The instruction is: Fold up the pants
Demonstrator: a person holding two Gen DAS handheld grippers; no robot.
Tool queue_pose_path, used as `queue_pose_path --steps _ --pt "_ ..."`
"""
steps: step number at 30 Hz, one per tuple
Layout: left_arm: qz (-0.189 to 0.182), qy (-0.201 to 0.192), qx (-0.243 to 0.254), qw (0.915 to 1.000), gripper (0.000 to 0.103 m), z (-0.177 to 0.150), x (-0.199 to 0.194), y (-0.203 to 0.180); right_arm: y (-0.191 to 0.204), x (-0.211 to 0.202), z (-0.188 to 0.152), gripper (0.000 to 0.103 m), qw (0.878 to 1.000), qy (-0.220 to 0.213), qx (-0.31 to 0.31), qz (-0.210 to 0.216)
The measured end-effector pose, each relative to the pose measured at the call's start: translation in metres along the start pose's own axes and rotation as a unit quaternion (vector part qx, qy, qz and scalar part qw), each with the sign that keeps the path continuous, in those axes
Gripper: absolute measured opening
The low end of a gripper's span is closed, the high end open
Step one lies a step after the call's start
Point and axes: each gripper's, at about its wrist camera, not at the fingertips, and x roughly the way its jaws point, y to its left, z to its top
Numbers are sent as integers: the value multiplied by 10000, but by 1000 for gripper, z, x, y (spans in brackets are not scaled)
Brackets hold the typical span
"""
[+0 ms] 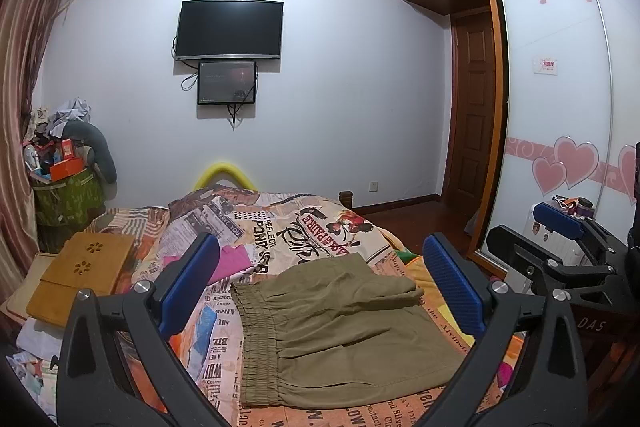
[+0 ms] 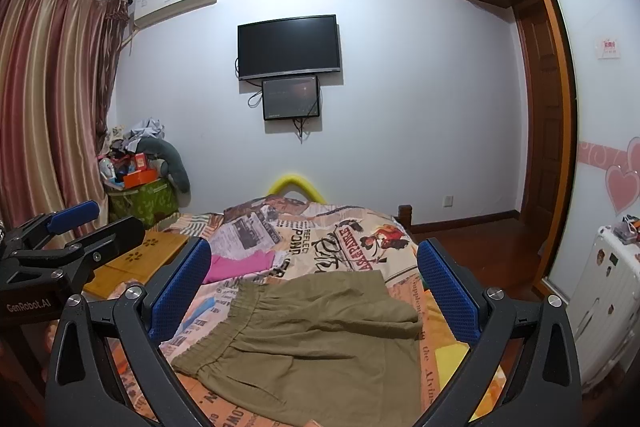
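Observation:
Olive-green pants [image 1: 340,331] lie folded into a compact rectangle on the printed bedspread [image 1: 304,227], elastic waistband to the left. They also show in the right wrist view [image 2: 316,343]. My left gripper [image 1: 320,287] is open and empty, held above the pants, blue pads wide apart. My right gripper [image 2: 316,291] is open and empty too, also above the pants. The right gripper shows at the right edge of the left wrist view [image 1: 560,239], and the left gripper at the left edge of the right wrist view [image 2: 68,231].
A pink garment [image 1: 232,263] lies on the bed beyond the pants. A wooden lap tray [image 1: 80,275] sits at the bed's left. A cluttered green basket [image 1: 68,195] stands in the corner. A wardrobe [image 1: 560,107] and a white suitcase [image 2: 608,303] are to the right.

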Motion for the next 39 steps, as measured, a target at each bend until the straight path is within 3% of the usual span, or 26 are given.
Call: queue_pose_path --steps 39 --pt "23 48 -65 10000 103 1 1 2 -8 3 1 102 10000 41 41 11"
